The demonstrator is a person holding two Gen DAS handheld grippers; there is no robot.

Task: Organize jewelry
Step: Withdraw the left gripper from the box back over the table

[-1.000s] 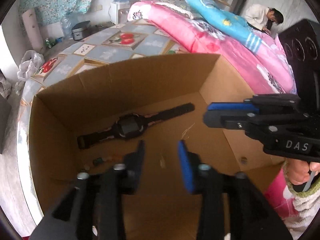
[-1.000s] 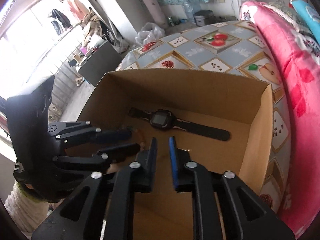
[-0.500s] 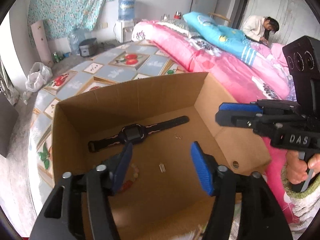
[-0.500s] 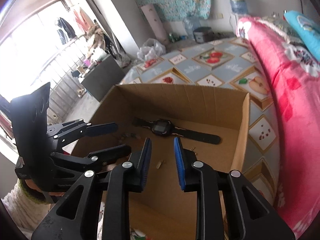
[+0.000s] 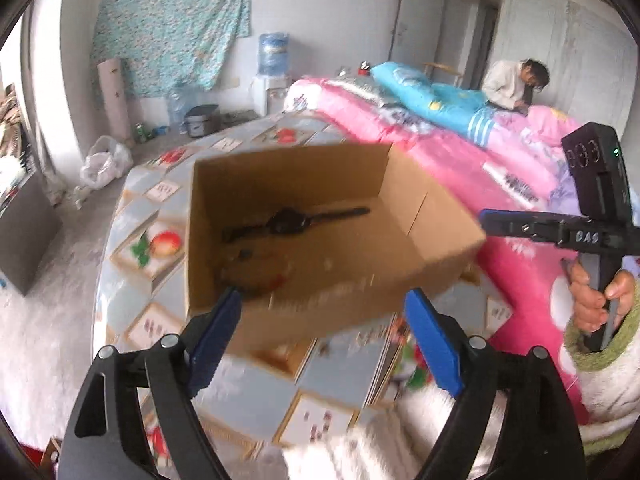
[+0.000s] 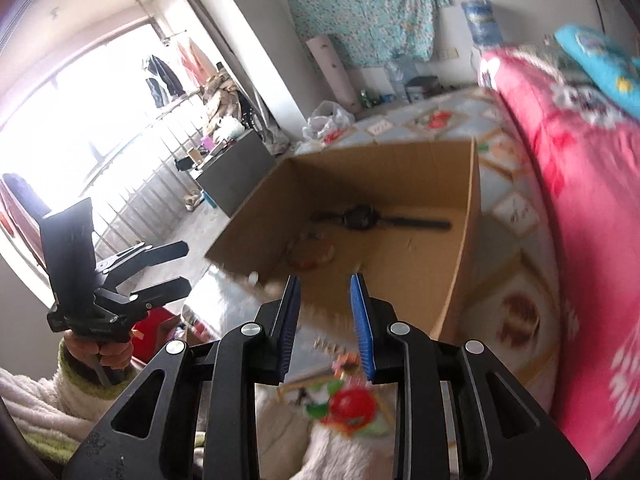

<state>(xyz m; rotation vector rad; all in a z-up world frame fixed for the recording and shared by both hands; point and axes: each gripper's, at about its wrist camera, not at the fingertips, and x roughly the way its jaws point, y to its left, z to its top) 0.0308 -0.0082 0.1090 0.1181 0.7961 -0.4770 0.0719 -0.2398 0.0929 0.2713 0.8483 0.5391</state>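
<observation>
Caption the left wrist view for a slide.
Open left hand-held gripper before a brown cardboard box holding a black wristwatch.

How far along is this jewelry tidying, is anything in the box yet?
Done: a black wristwatch and what looks like a beaded bracelet lie on the floor of the cardboard box. In hand: nothing. The left gripper, whose jaws have just been opening, and the right gripper are both empty outside the box. Left: unclear; no other jewelry shows.
</observation>
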